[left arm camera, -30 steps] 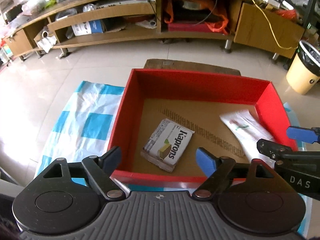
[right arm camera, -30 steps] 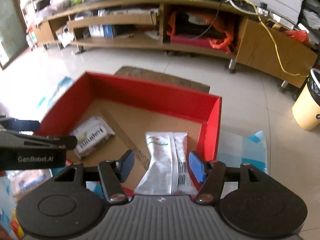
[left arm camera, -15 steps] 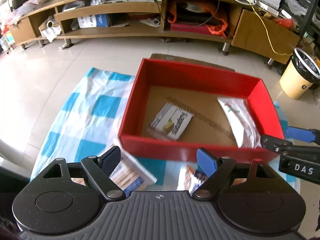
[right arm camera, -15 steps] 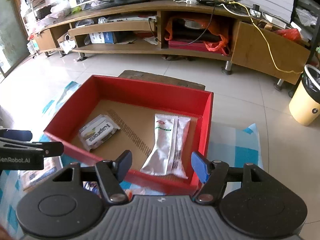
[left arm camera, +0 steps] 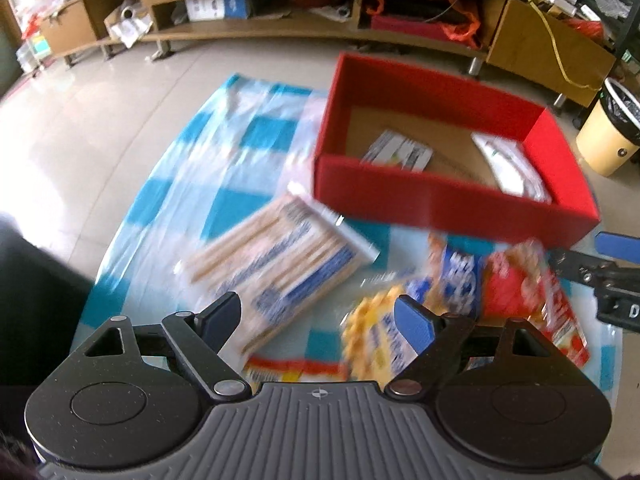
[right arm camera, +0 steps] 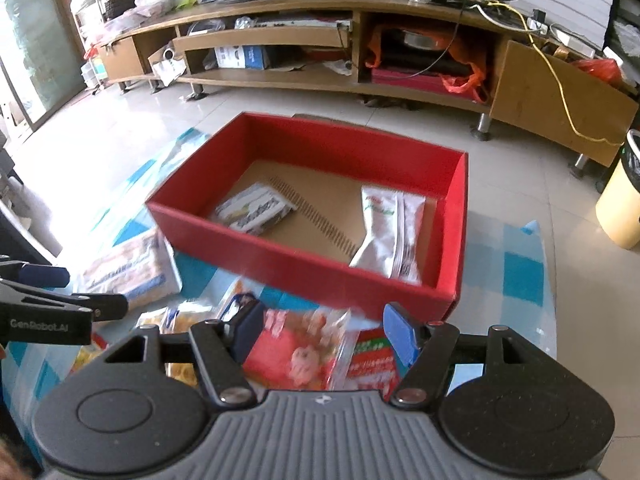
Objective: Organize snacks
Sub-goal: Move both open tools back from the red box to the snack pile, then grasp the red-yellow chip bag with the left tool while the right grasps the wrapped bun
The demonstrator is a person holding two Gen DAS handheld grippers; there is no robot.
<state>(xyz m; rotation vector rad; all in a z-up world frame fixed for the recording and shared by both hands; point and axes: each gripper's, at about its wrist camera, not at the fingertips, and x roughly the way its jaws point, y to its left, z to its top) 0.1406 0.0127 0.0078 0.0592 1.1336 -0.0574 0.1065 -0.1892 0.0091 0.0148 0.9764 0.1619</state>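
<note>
A red box (right arm camera: 304, 268) (left arm camera: 436, 204) stands on a blue-checked cloth (left arm camera: 224, 208). Inside lie a grey-white snack pack (right arm camera: 253, 209) (left arm camera: 398, 152) and a silver pouch (right arm camera: 390, 232) (left arm camera: 514, 168). Loose snacks lie in front of the box: a long biscuit pack (left arm camera: 280, 260) (right arm camera: 128, 266), a yellow bag (left arm camera: 376, 340), a blue bag (left arm camera: 456, 276) and a red bag (right arm camera: 298, 350) (left arm camera: 528, 292). My left gripper (left arm camera: 318, 316) is open and empty above the biscuit pack and yellow bag. My right gripper (right arm camera: 320, 334) is open and empty above the red bag.
A long wooden TV cabinet (right arm camera: 360, 52) runs along the back on a tiled floor. A yellow bin (right arm camera: 620, 204) (left arm camera: 608, 136) stands at the right. A small red-green packet (right arm camera: 374, 366) lies by the red bag.
Both grippers have pulled back from over the box toward me. The loose snacks in front of the box have come into view. The left view is blurred from motion.
</note>
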